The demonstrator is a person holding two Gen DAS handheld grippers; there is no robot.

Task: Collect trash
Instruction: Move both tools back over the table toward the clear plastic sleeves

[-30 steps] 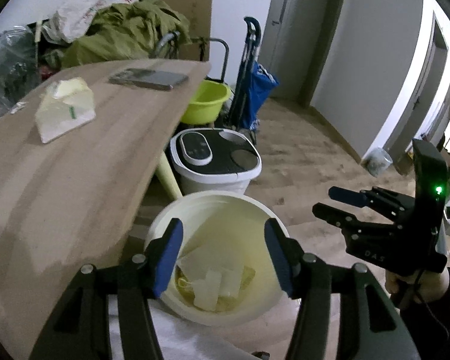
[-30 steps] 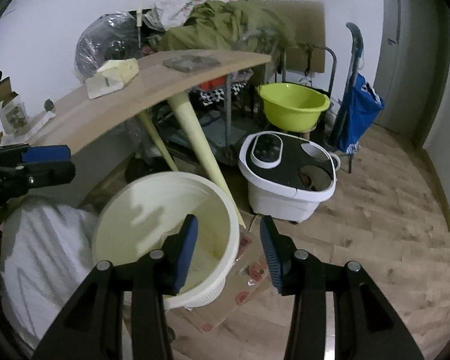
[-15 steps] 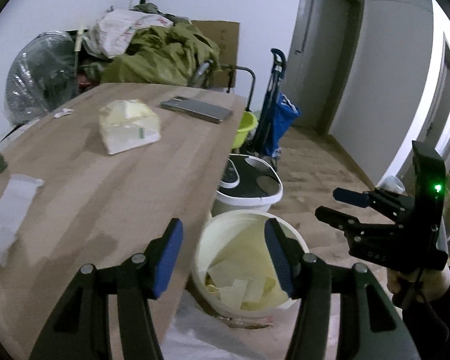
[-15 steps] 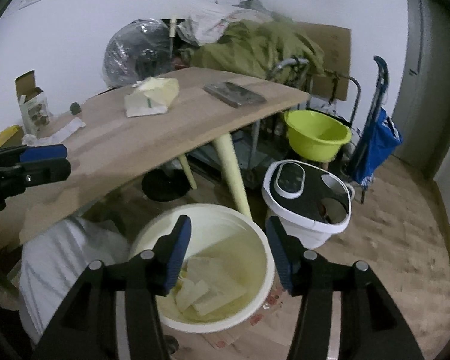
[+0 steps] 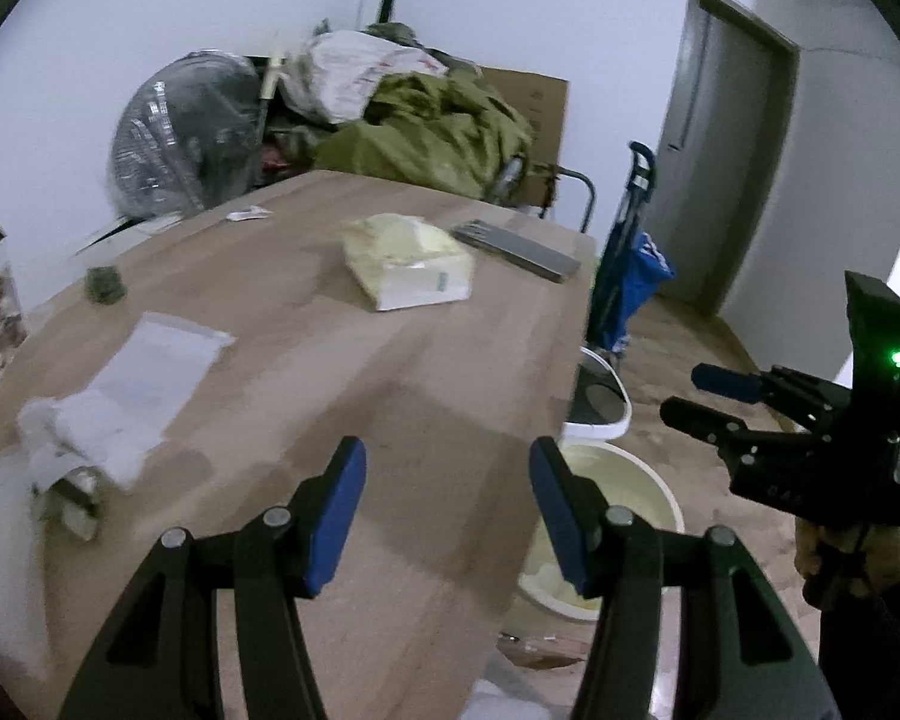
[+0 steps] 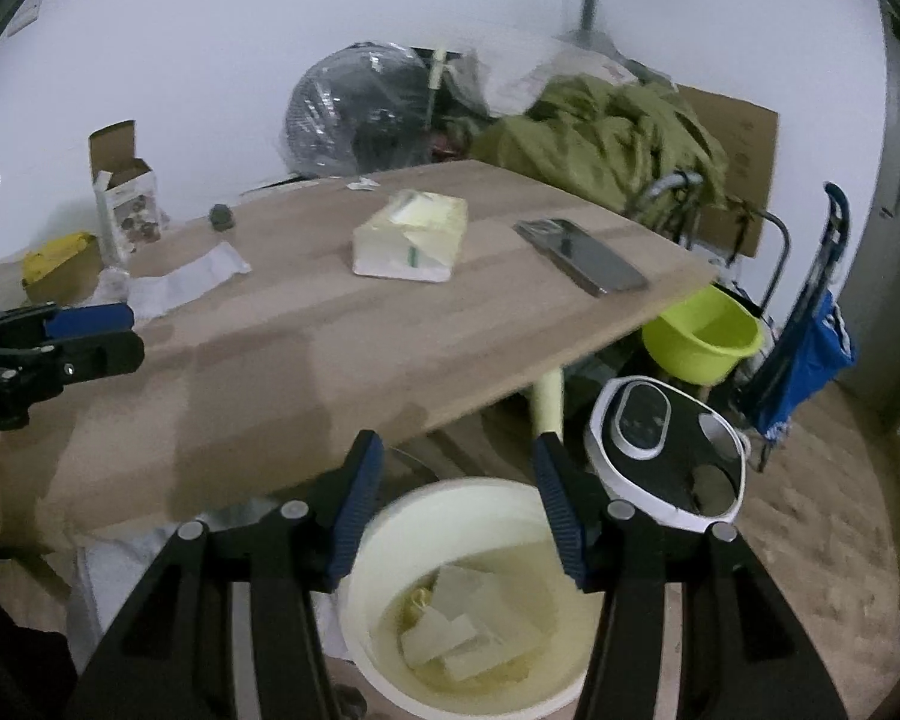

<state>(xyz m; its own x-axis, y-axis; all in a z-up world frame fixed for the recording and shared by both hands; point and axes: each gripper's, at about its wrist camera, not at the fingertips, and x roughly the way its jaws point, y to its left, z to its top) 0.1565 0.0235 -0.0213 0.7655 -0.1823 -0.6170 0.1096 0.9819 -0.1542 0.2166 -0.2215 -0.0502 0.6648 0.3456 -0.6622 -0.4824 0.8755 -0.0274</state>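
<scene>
Both hand-held grippers are released and empty: the left hand-held gripper (image 5: 447, 507) hangs over the surface (image 5: 342, 372), facing crumpled paper (image 5: 99, 414) at the frame's left; the right hand-held gripper (image 6: 459, 501) hangs above the bin (image 6: 444, 594) holding collected scraps, lower centre.

Matt wooden table (image 5: 342, 360); seemingly smooth plastic bucket (image 6: 390, 540).

Left wrist view: above table (image 5: 426, 372) near edge, facing down-forward across top toward far wall, close. Right wrist view: beside table (image 6: 342, 354), over bucket (image 6: 390, 522), facing same wall. Shared: table top, tissue pack (image 5: 408, 261) (image 6: 411, 234), phone (image 5: 516, 249) (image 6: 582, 255), bucket (image 5: 654, 486).
</scene>
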